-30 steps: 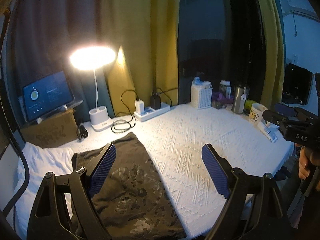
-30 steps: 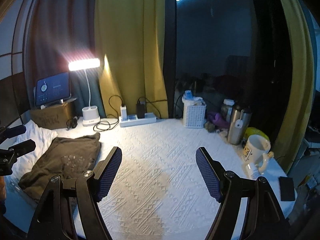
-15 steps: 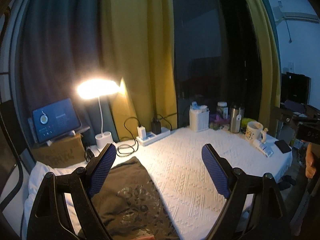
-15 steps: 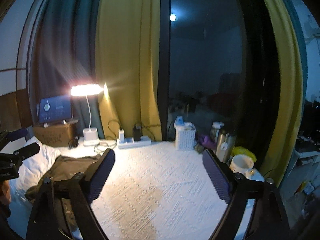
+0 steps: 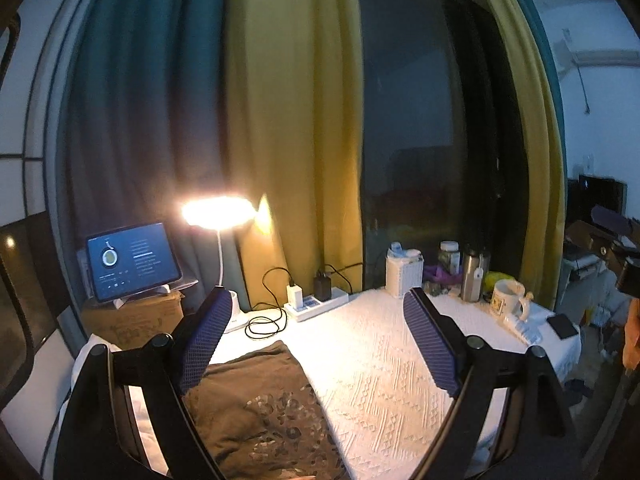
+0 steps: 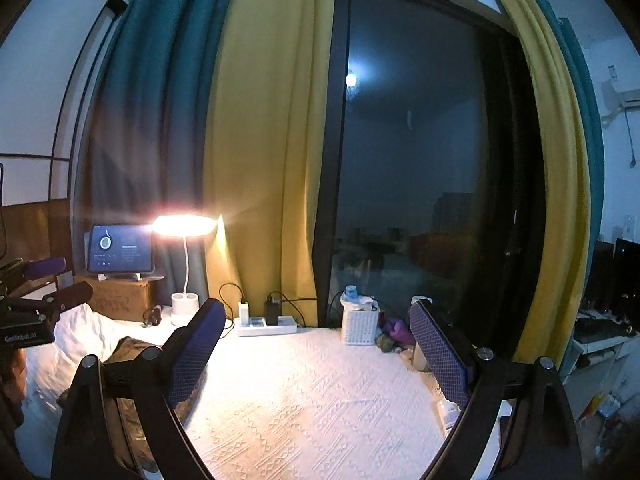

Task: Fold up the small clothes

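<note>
Brown cotton, dark and printed with a paler mottled pattern, is lying flat on the white textured cloth (image 5: pixel 384 384) covering the counter: this brown printed garment (image 5: pixel 264 404) is sitting at the counter's left end, partly over a rumpled white fabric (image 6: pixel 76 340) beside it, and it is looking already folded into a compact oblong, though how many layers it has cannot be told. Its long axis is running from the near edge of the counter away toward the lit white desk lamp (image 5: pixel 218 216) and the white power strip (image 5: pixel 316 304), with its narrower far end pointing at the coiled black cable (image 5: pixel 266 322). The left tongs (image 5: pixel 316 344) are hanging wide open above and just right of it, gripping nothing; the right tongs (image 6: pixel 316 356) are likewise standing wide open and empty over the bare middle of the cloth, well apart from the garment. Both are sitting high and tilted toward the window, which probably means the person is pausing between pieces, leaving the central cloth free as working room. The clutter, a white basket (image 6: pixel 360 322) and a white mug (image 5: pixel 508 298), is keeping to the far and right edges, likely for the same reason.
</note>
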A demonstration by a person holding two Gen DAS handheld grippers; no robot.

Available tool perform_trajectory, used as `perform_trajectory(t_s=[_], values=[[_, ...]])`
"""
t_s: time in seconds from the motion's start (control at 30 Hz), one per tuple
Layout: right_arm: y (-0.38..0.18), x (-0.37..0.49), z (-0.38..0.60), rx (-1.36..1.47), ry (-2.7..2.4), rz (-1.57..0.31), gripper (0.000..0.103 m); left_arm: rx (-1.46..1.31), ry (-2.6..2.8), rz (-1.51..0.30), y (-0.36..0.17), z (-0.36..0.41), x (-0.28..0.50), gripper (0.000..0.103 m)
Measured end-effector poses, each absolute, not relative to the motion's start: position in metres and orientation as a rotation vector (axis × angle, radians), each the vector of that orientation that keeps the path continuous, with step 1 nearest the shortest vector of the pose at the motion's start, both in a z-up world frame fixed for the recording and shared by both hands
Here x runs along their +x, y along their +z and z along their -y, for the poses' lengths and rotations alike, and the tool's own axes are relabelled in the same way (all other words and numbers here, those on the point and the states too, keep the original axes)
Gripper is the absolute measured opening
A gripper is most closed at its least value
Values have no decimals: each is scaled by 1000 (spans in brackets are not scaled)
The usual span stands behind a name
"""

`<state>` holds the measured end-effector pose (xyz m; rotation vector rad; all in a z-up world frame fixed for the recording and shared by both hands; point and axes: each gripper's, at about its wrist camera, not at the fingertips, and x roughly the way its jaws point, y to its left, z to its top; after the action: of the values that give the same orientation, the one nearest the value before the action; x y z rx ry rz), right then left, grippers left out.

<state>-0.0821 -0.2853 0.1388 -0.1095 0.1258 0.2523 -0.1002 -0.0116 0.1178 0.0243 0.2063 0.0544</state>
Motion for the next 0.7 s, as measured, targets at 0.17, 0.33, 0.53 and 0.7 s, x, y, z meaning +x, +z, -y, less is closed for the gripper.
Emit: perform_trajectory(t_s=[0.17, 0.33, 0.53, 0.7], values=[[145, -90, 281, -107, 256, -107, 95, -18, 72, -187, 119, 0, -110, 87], [143, -92, 276, -114, 267, -117, 95, -43, 84, -194, 116, -8, -113, 87], [134, -83, 269, -117, 279, -155, 95, -60, 89, -208, 110, -14, -111, 88], [128, -76, 266, -120, 281, -178, 95, -71, 95, -218, 108, -17, -109, 88]])
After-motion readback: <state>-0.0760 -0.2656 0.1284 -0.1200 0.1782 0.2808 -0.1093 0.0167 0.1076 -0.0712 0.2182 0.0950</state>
